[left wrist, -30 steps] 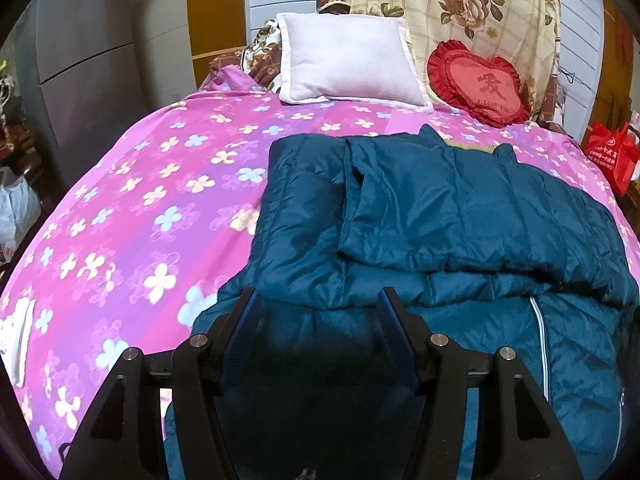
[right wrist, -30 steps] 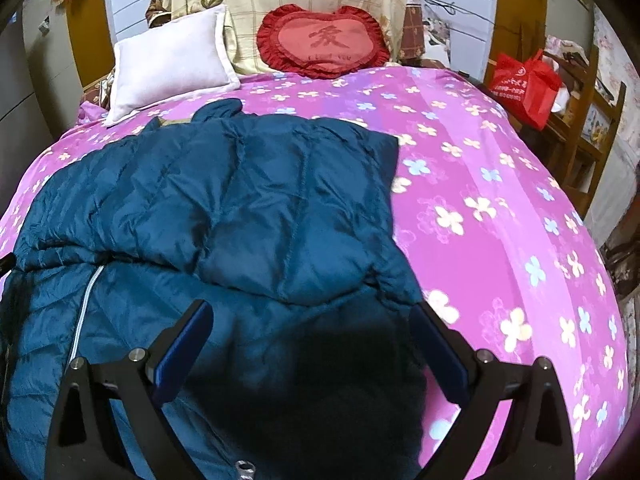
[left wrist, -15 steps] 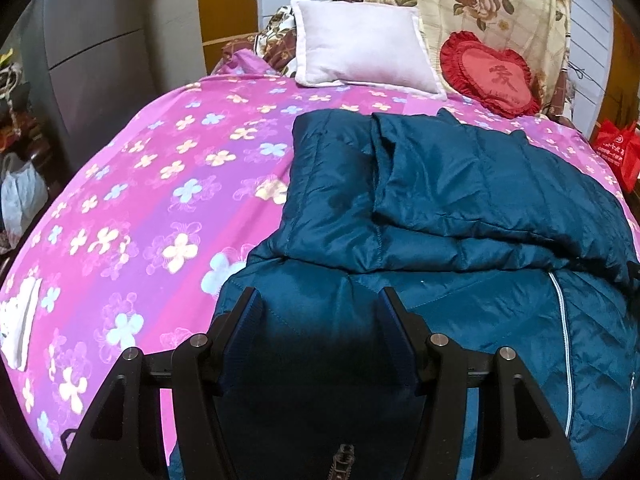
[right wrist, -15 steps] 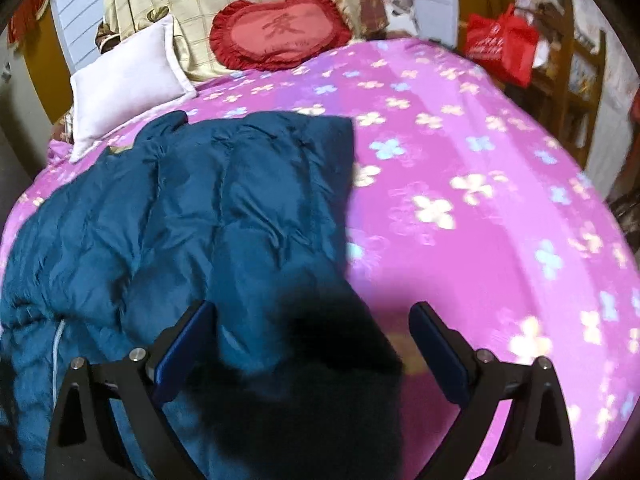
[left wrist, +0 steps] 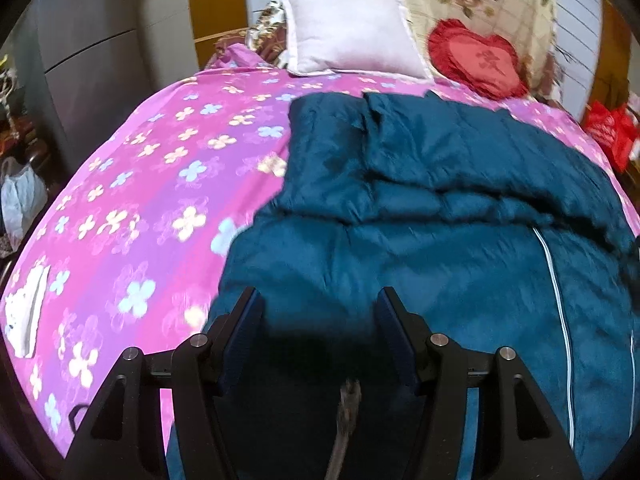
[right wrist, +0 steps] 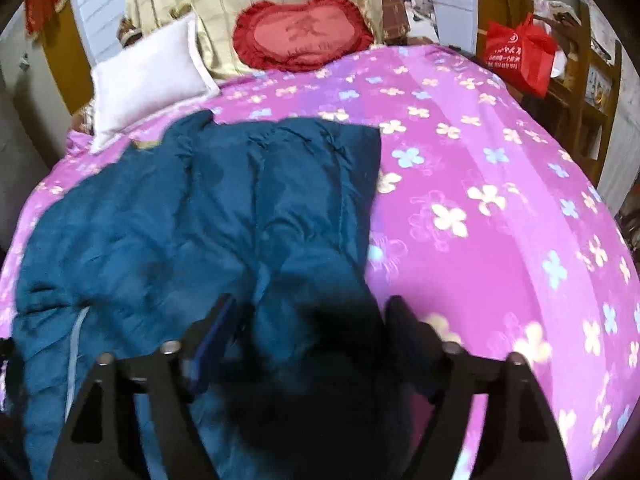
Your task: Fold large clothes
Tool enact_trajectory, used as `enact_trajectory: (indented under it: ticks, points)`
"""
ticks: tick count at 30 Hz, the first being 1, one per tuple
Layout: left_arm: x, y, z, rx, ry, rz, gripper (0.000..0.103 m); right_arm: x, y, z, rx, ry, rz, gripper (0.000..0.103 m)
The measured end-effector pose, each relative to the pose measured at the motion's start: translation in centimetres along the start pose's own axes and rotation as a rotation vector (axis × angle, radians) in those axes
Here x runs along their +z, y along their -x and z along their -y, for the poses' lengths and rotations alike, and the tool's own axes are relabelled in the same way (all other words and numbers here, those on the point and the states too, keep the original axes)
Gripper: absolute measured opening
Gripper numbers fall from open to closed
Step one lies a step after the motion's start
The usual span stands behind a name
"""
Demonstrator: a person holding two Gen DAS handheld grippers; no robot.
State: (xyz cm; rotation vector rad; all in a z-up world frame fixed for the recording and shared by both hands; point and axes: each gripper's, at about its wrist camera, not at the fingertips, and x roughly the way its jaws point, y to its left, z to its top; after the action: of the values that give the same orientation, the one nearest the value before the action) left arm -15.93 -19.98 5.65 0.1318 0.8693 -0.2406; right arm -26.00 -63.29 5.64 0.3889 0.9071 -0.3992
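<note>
Teal jacket (left wrist: 420, 184) spread on the bed (left wrist: 132, 184), partly folded, upper layer doubled over toward 12 o'clock, pale zipper line (left wrist: 554, 280) at 3 o'clock in the left view. Left gripper (left wrist: 318, 320) low over the near hem, fingers apart, cloth lying between them, no visible clamp. Right gripper (right wrist: 310, 320) over the jacket's (right wrist: 224, 216) right edge, fingers apart, blurred. Beyond, at 12 o'clock: white pillow (left wrist: 352, 46), red heart cushion (right wrist: 302, 34). Red bag (right wrist: 520, 54) at 2 o'clock.
</note>
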Motion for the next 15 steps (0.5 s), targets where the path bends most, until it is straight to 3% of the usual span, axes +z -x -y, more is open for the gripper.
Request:
enact_trajectory:
  ticks: [8,15]
  points:
    - [-3.1,4.6,0.1,0.012,-0.031,0.035,0.042,-4.4,6.8,-0.4,0.085,0.006,-0.004,0.088]
    - [-6.0,6.5,-0.7,0.036,-0.031,0.023,0.042,-7.9,8.6,-1.6,0.072,0.063,-0.028,0.088]
